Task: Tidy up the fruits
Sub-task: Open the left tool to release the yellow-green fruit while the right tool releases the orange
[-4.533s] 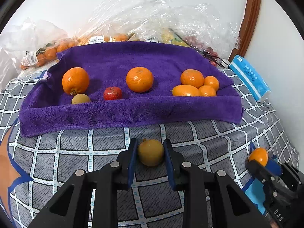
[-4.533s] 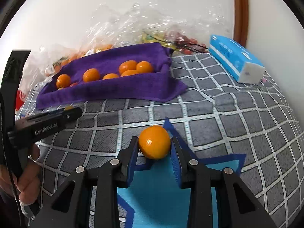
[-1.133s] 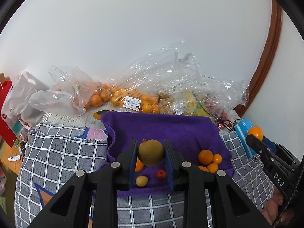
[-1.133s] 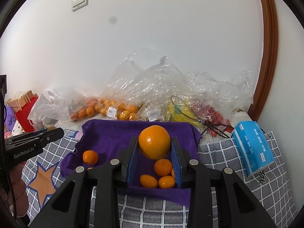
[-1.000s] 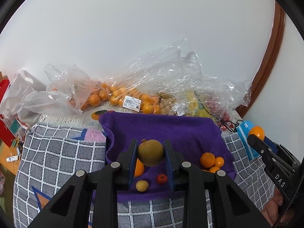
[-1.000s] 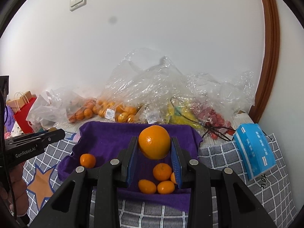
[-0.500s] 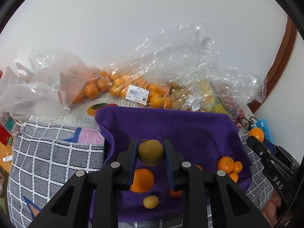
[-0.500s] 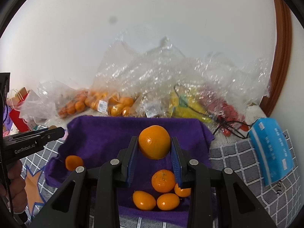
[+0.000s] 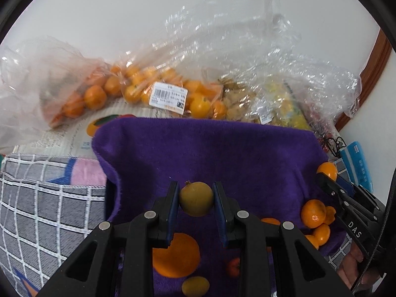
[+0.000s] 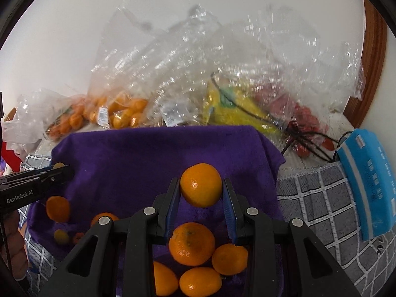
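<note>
A deep purple towel [image 9: 222, 153] carries orange mandarins [image 10: 191, 243] and one small red fruit [image 9: 233, 267], over a grey bedspread [image 10: 319, 205] checked with white lines (a sky-blue tissue pack [image 10: 366, 185] at three o'clock).

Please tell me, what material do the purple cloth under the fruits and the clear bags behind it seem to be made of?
The purple cloth looks like soft, plush fabric, perhaps microfibre or terry: its surface is matt and fuzzy, and its edges fold thickly. The clear bags look like thin plastic film: they are transparent, crumpled, and catch many small bright glints.
</note>
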The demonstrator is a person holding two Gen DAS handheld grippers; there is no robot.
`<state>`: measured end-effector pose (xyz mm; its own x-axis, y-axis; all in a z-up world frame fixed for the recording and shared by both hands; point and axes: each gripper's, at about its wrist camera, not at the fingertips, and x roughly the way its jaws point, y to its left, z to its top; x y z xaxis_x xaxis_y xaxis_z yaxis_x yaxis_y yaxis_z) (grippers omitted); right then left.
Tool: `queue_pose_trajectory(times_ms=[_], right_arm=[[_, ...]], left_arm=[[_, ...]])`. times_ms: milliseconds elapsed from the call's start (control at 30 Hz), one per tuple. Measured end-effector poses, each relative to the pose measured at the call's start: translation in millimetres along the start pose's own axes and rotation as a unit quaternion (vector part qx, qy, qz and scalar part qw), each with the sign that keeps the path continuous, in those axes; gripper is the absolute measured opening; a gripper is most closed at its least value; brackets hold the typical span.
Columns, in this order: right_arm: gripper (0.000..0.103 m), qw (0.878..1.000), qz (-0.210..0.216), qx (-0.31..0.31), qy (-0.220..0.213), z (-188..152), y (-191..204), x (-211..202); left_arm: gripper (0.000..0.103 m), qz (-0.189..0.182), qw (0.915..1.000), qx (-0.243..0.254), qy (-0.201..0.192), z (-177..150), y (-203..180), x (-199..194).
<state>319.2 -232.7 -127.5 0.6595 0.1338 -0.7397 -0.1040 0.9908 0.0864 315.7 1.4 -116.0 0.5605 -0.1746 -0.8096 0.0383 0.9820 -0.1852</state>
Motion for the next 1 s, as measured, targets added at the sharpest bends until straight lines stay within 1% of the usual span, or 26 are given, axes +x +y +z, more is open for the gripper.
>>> queue_pose_trajectory(times_ms=[200,533,633,767,867,900,967,1000], right_arm=[[0.033,1.000,0.004,0.000,0.016,-5,0,14],[0.033,1.000,0.002,0.000,0.028,-9,-1,23],[0.033,0.999,0.001,-0.001,0.034,-10,-1,25],[0.034,0.999,-0.001,-0.006,0.035,-11,-1,23],[0.034,1.000,-0.007,-0.009,0.028,-9,-1,19],[0.034,1.000,-0.009,-0.011,0.026,-9,0,16],[0.039,1.000,-0.010,-0.012,0.022,-7,0,10],[0.043,1.000,-0.008,-0.013,0.019,-6,1,6]], left_arm=[[0.026,-0.003,0.9999,-0.001,0.016,-1,-1,15],[0.026,-0.006,0.9993,0.000,0.037,-4,-5,32],[0.026,-0.002,0.9992,0.006,0.039,-6,-7,34],[0.026,-0.002,0.9992,0.005,0.040,-5,-9,36],[0.026,-0.001,0.9990,0.004,0.043,-4,-9,37],[0.026,0.000,0.9990,0.004,0.044,-4,-8,36],[0.027,0.006,0.9989,0.006,0.046,-4,-9,32],[0.029,0.006,0.9989,0.006,0.047,-4,-9,30]])
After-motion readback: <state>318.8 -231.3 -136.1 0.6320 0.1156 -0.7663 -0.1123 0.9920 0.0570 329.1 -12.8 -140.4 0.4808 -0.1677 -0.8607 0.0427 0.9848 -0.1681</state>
